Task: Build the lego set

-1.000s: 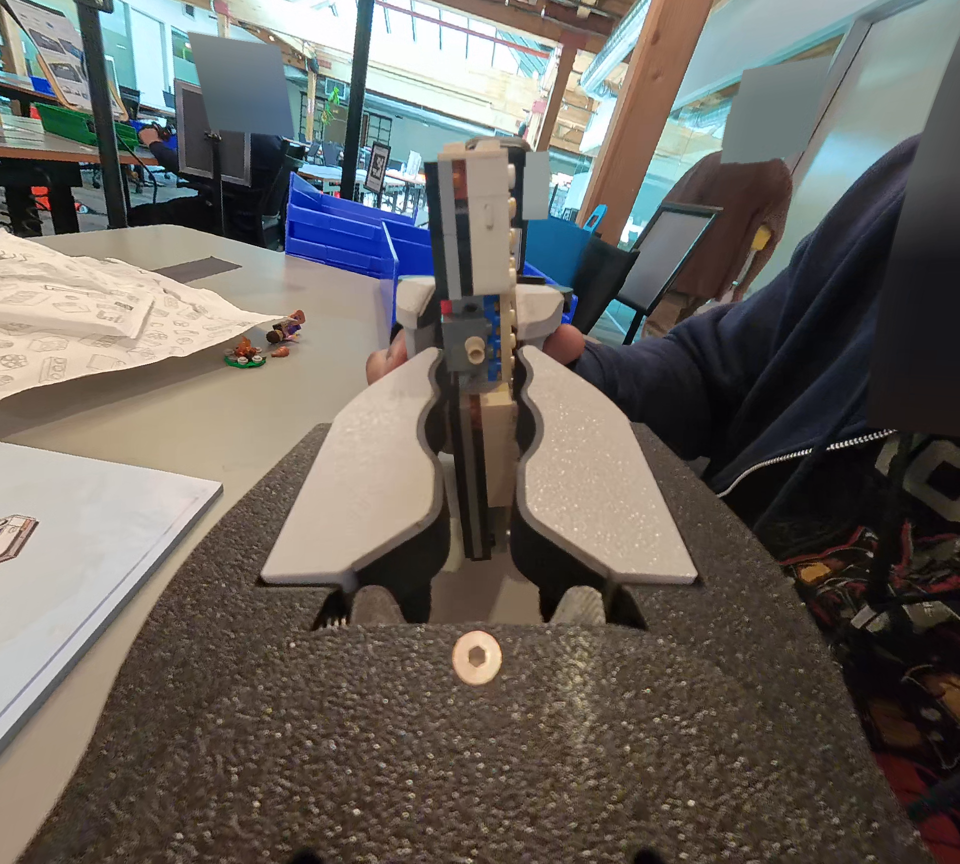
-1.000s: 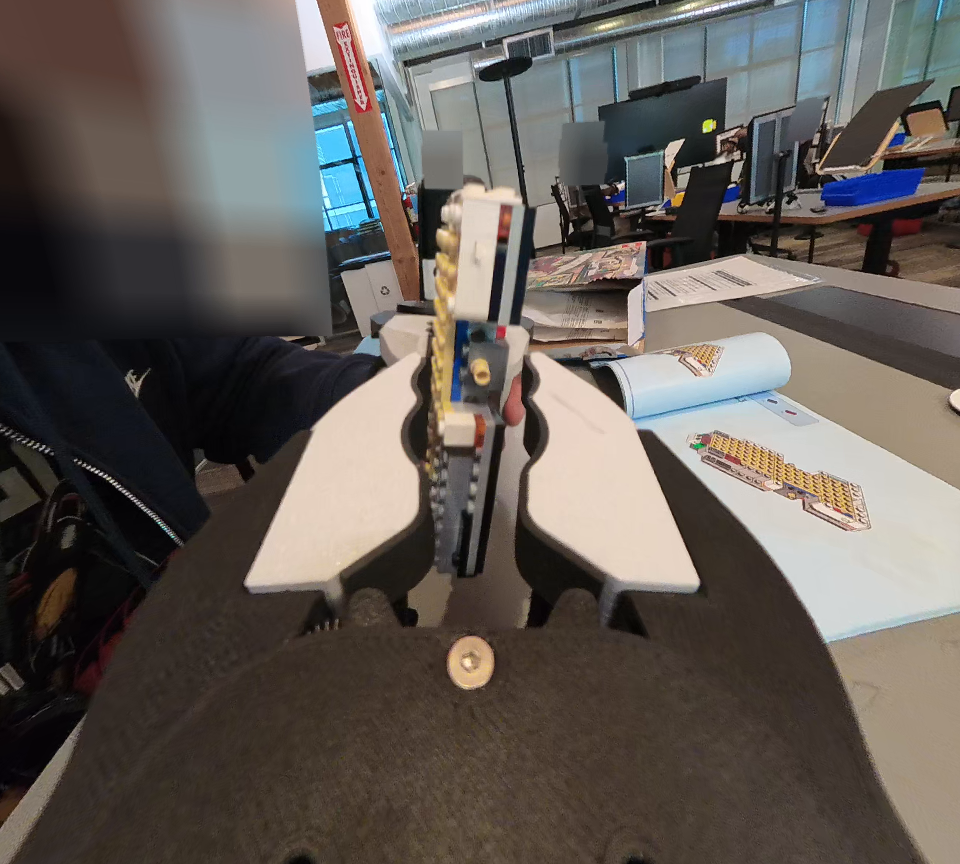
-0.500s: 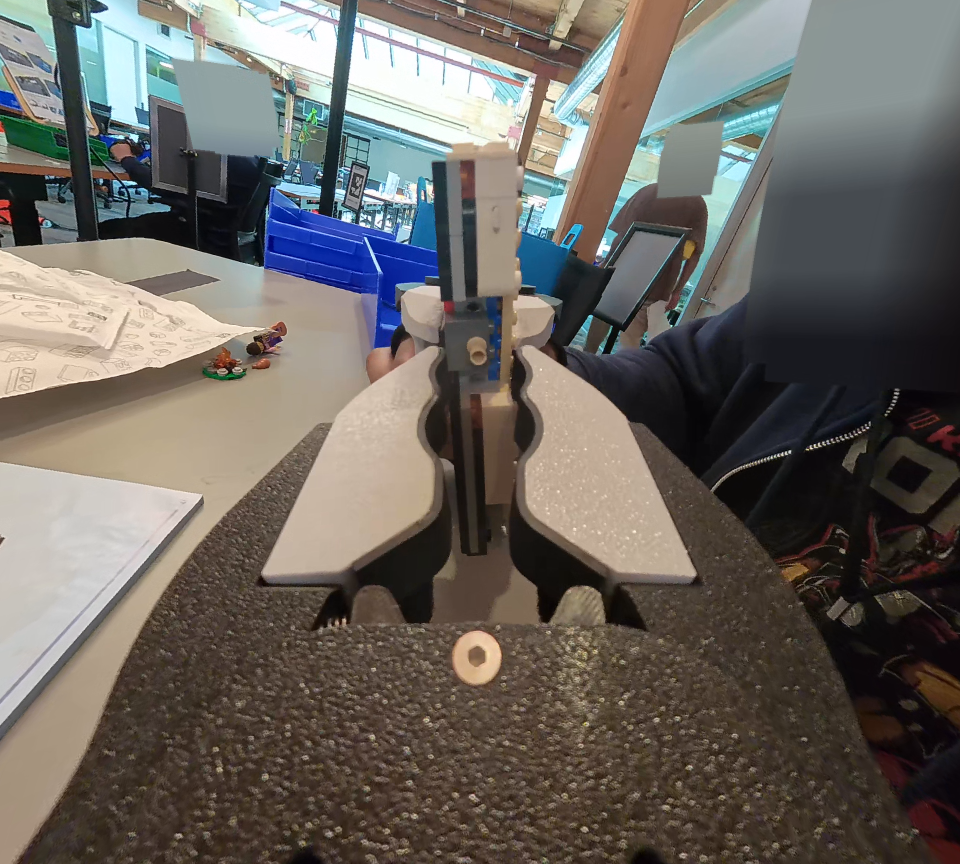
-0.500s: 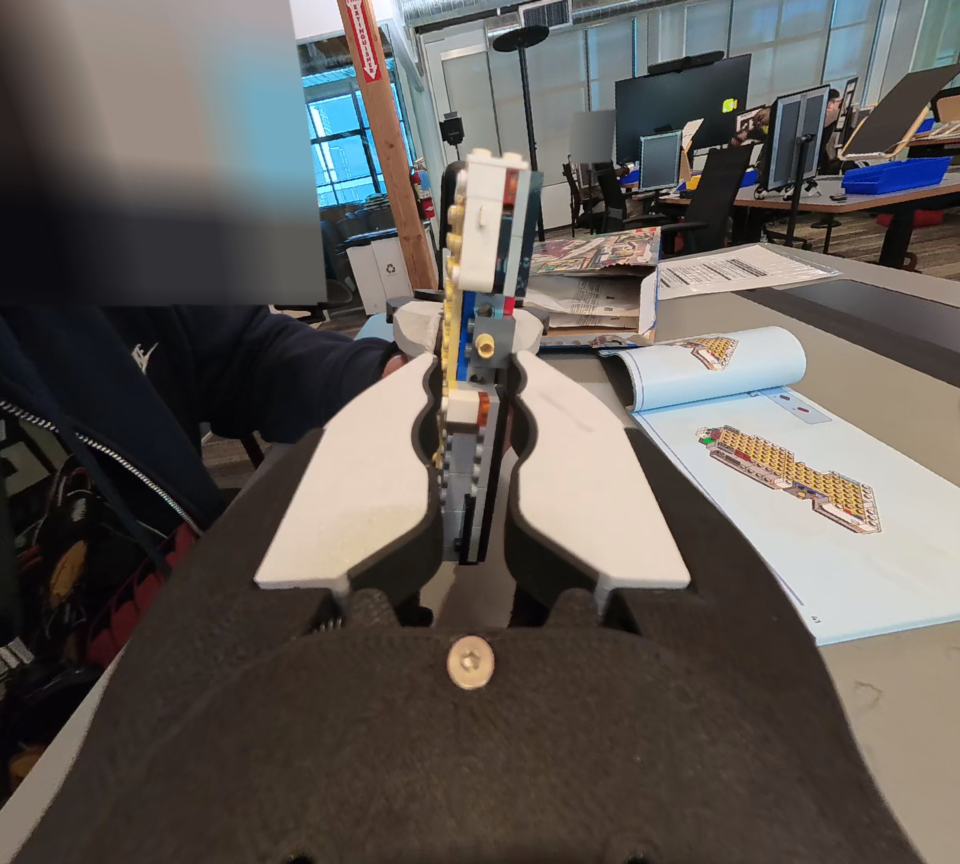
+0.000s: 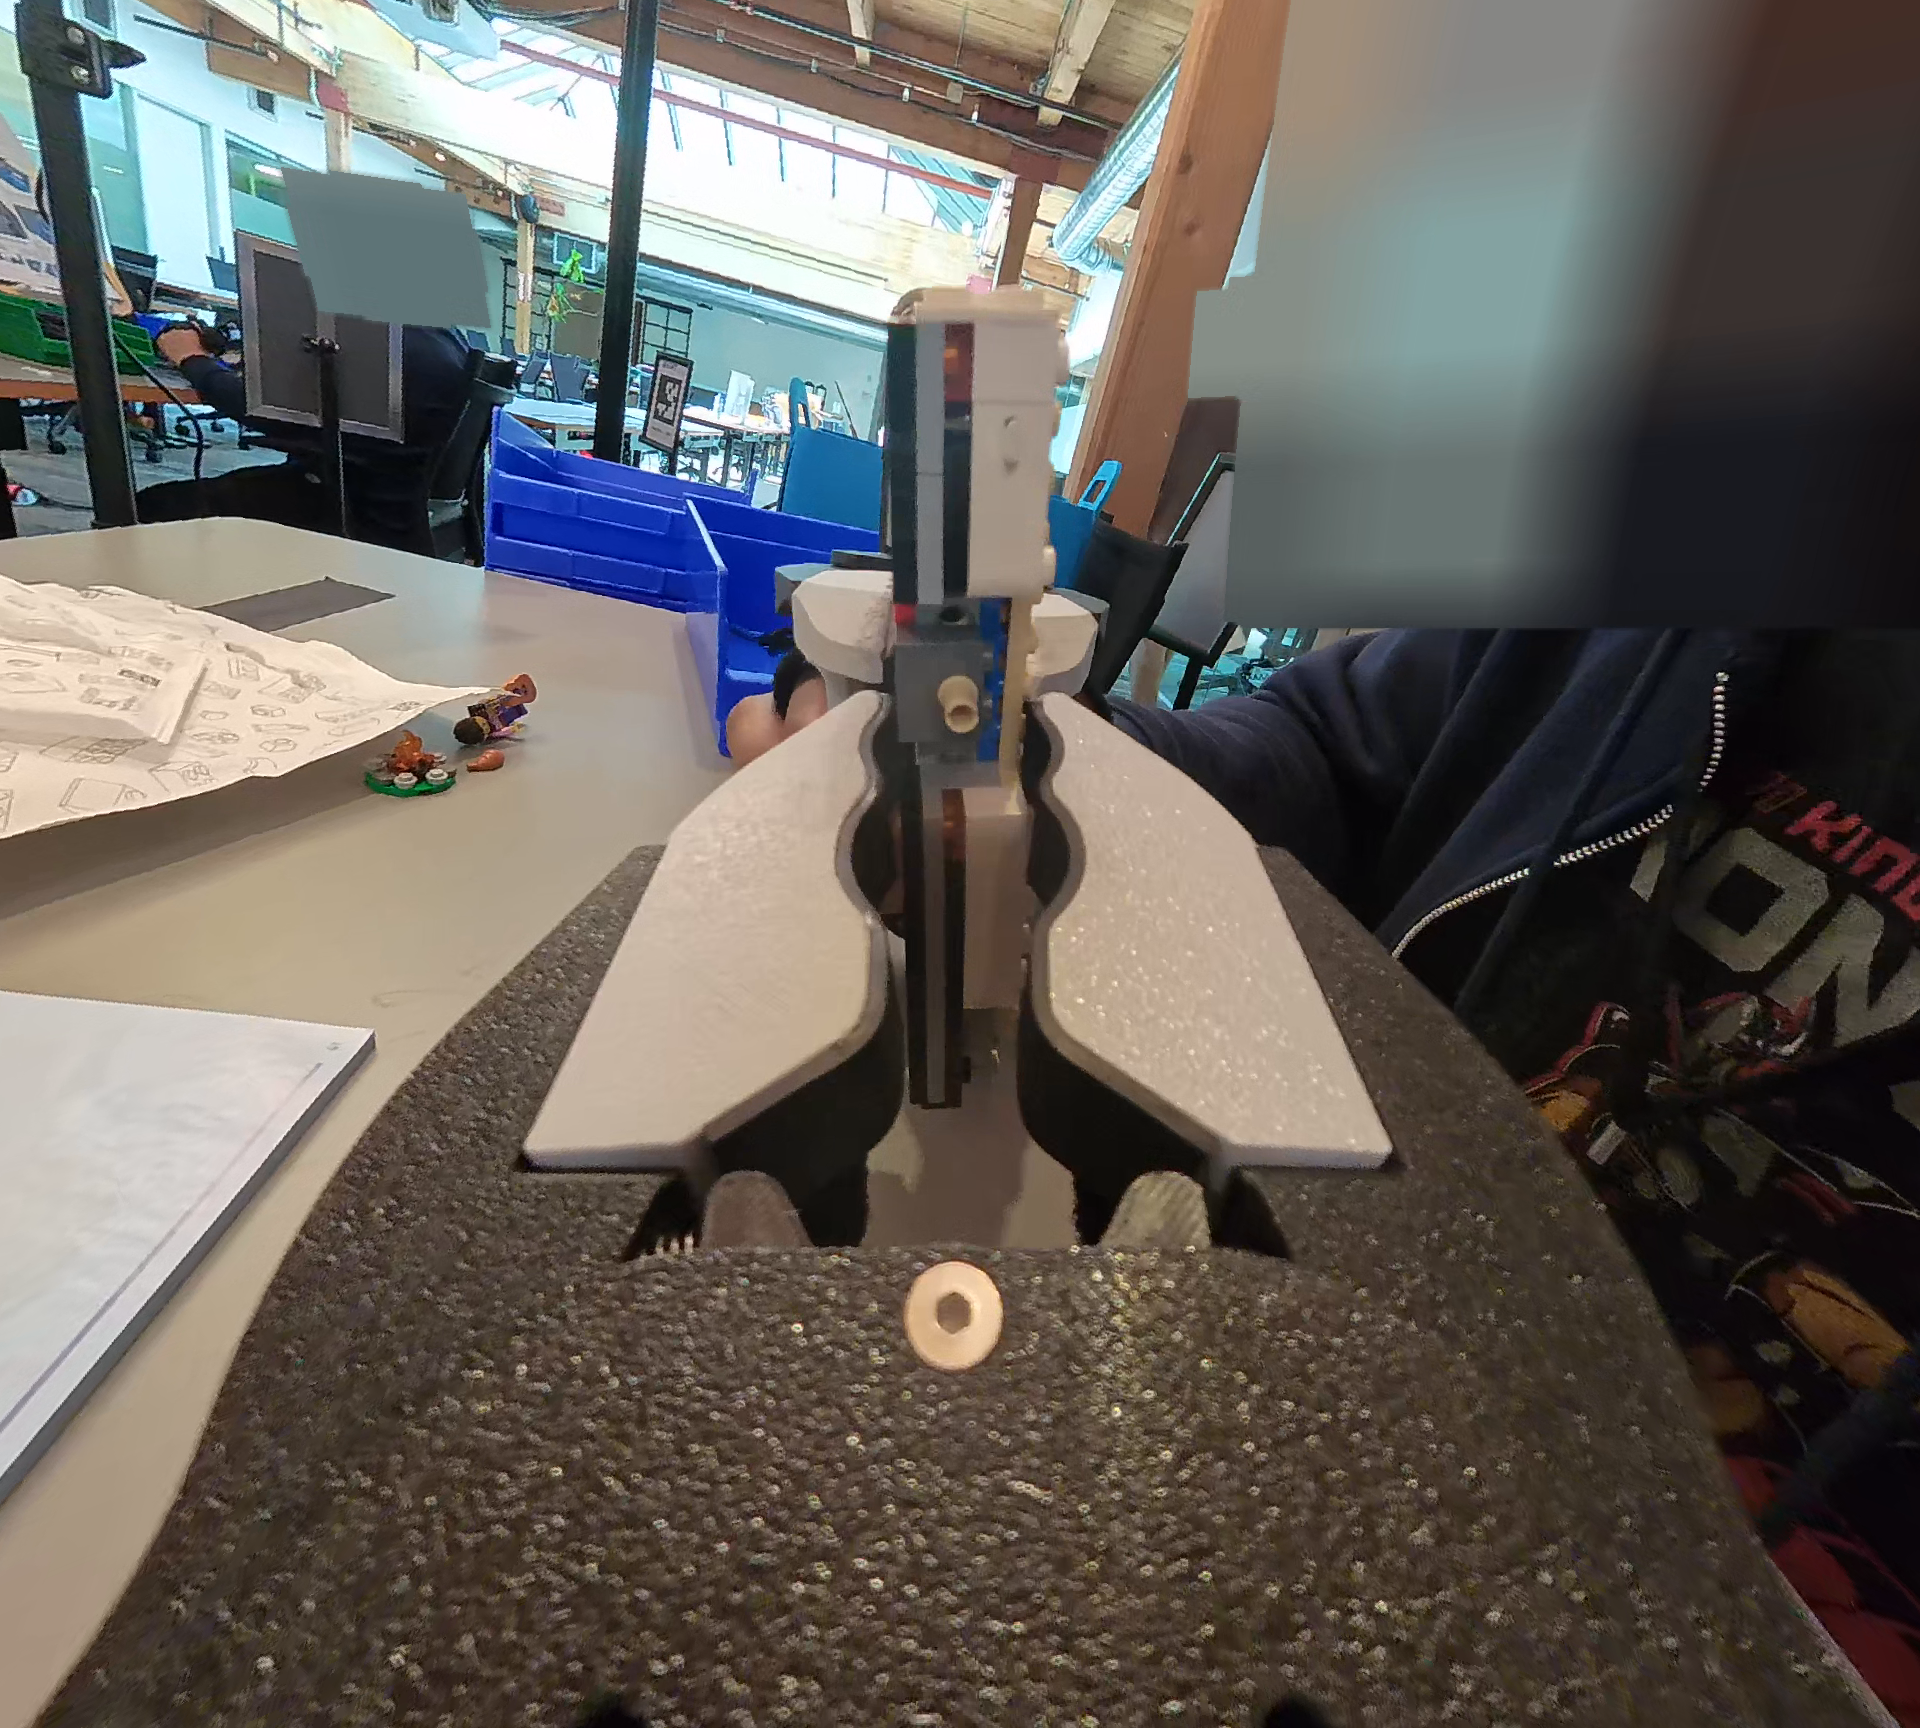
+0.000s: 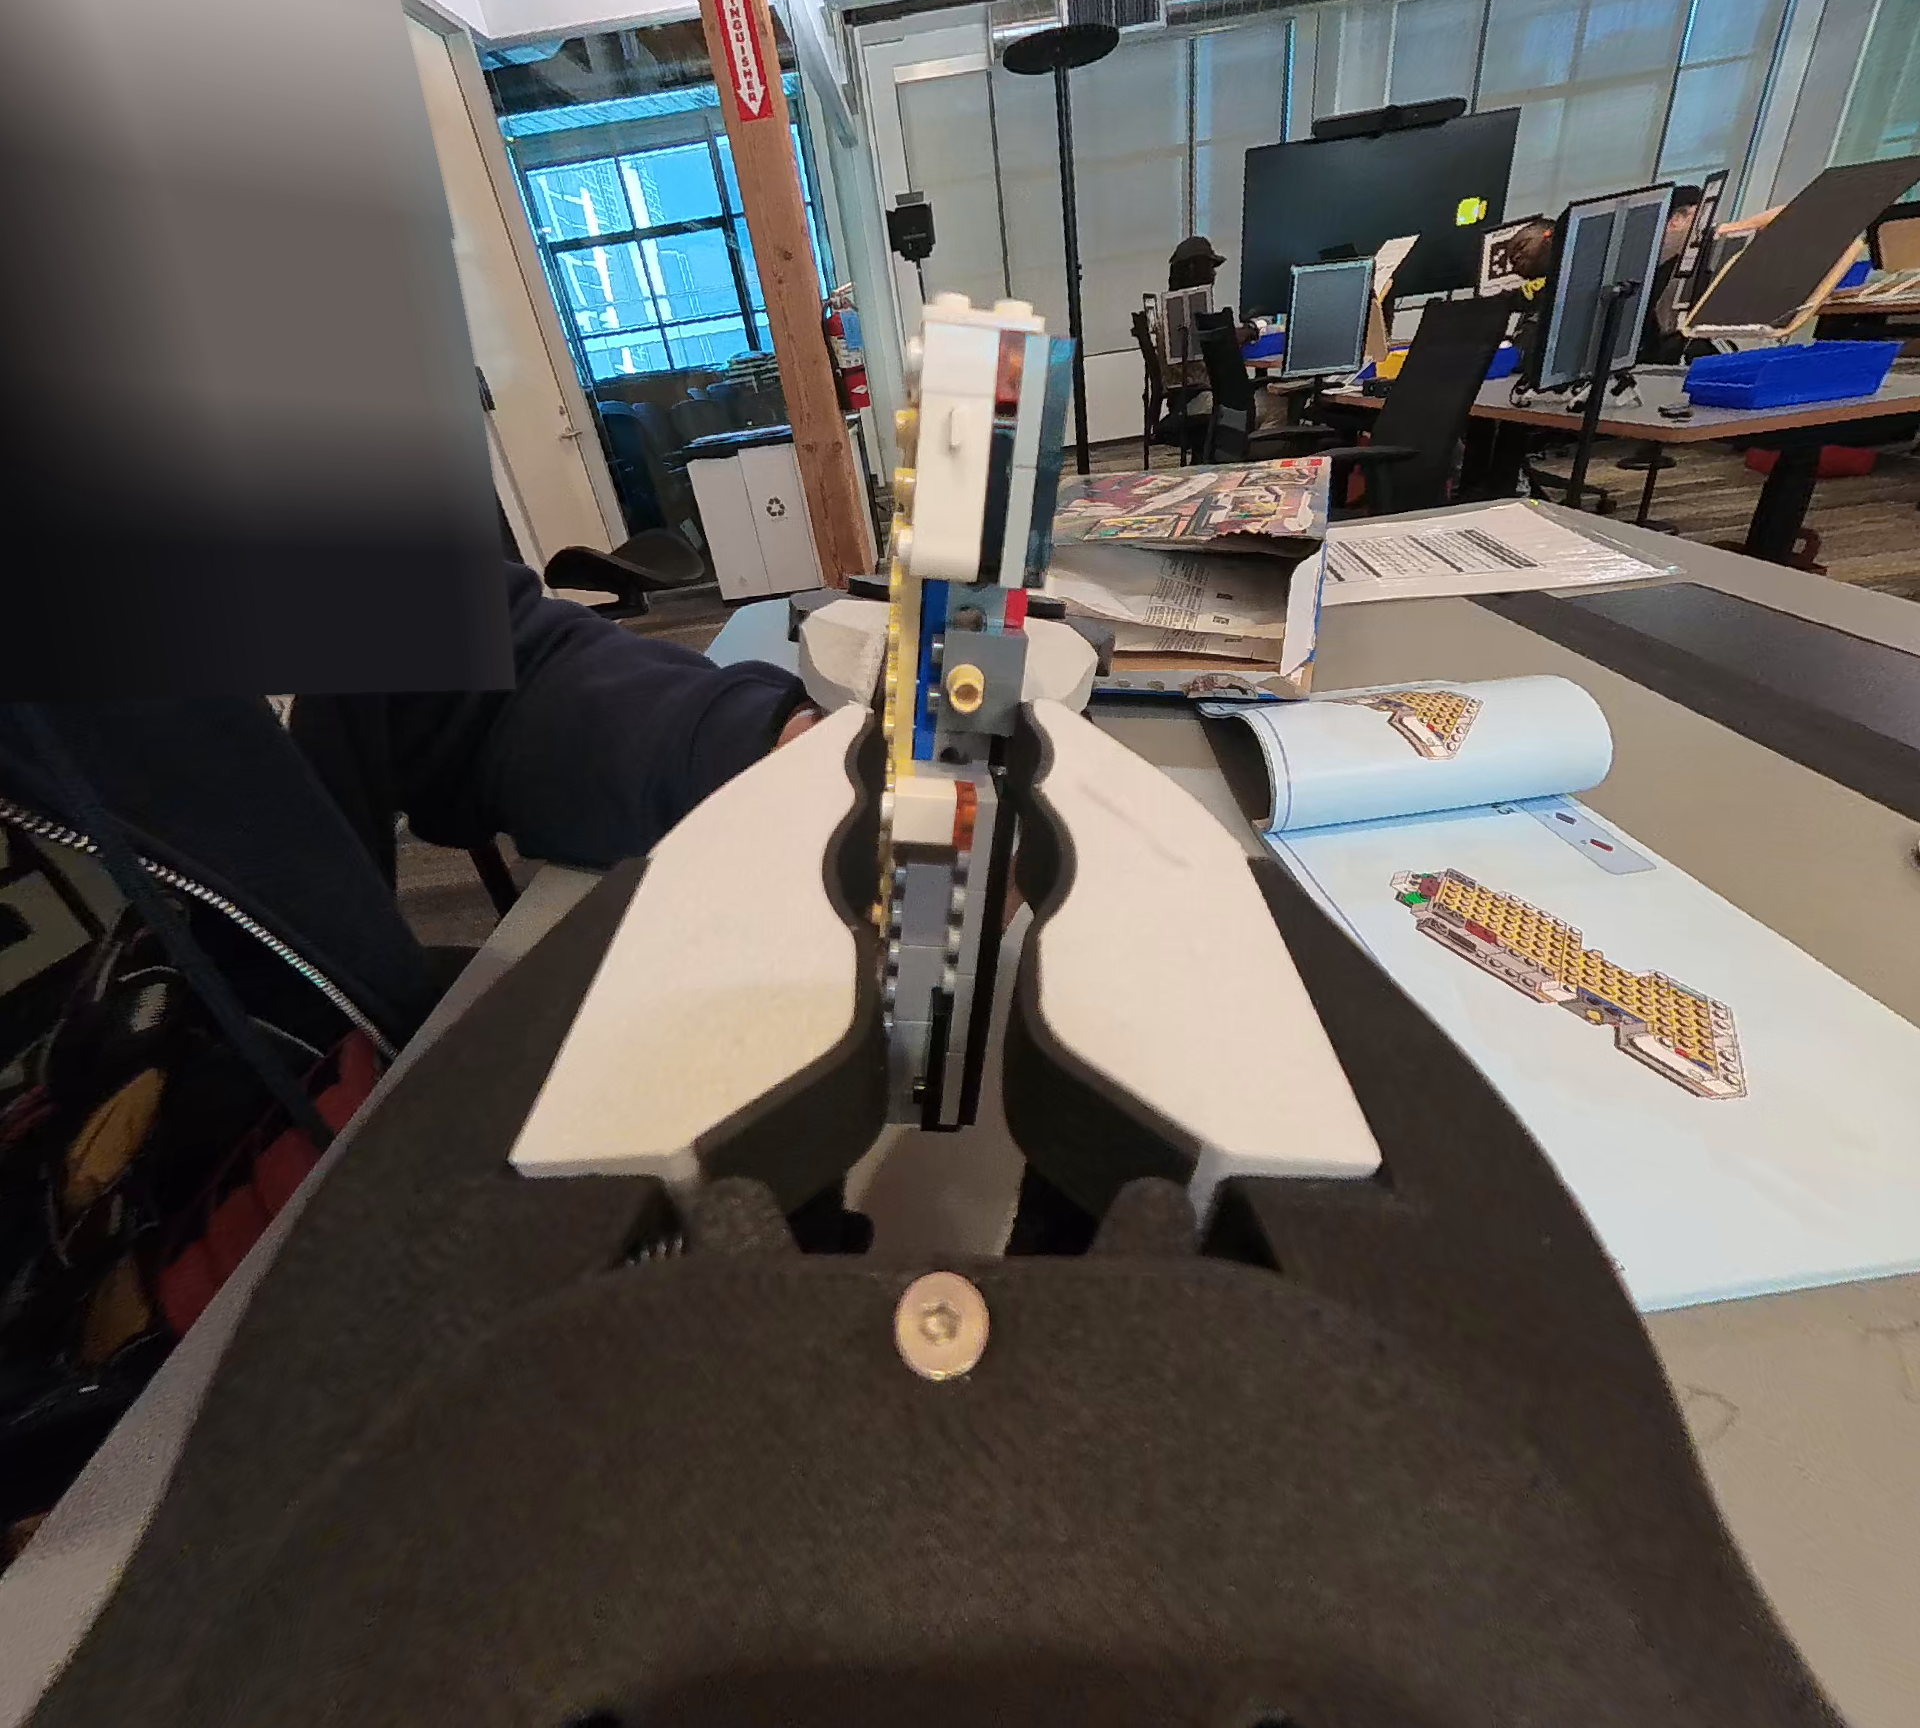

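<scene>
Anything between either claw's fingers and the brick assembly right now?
Nothing visible. The left claw and right claw face each other, each with fingers closed directly on the upright brick assembly; no other object sits in either gap.

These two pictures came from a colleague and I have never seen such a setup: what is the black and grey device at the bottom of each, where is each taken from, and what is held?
Each picture comes from a small camera riding on a hand-held tool, looking forward along its two grey fingers. A person in a dark blue hoodie holds one tool in each hand.

The left tongs and the right tongs face each other and both grip the same toy brick assembly, held upright on edge, each from an opposite end. In each view the other tool's pale fingertips show just behind it.

On the grey table, the left view shows a printed sheet, small toy figure parts and blue bins. The right view shows an open instruction booklet and a torn box.
</scene>
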A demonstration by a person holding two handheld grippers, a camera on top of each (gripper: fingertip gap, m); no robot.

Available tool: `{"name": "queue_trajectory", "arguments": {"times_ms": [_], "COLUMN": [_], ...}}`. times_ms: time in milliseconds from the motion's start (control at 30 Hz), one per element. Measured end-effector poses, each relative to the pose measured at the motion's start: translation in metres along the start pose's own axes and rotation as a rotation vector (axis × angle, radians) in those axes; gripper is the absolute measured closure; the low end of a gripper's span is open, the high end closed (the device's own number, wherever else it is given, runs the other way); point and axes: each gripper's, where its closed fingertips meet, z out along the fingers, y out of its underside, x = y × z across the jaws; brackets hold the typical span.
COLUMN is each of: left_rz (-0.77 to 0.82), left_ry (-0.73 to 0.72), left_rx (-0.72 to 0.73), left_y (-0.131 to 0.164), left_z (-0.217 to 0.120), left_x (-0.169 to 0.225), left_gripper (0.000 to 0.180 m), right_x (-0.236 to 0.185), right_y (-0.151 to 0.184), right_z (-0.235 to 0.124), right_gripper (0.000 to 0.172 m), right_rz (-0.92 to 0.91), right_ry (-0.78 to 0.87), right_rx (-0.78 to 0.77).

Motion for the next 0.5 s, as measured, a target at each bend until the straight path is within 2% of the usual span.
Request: {"name": "queue_trajectory", "arguments": {"times_ms": [500], "left_rz": [0.011], "left_ry": [0.026], "left_rx": [0.02], "left_y": [-0.0018], "left_z": [-0.0007], "left_x": [0.0038], "left_gripper": [0.159], "right_x": [-0.0034], "right_y": [-0.003], "right_z": [0.0013], "right_gripper": [0.147], "right_rz": [-0.066], "right_ry": [0.019], "right_rx": [0.0]}}
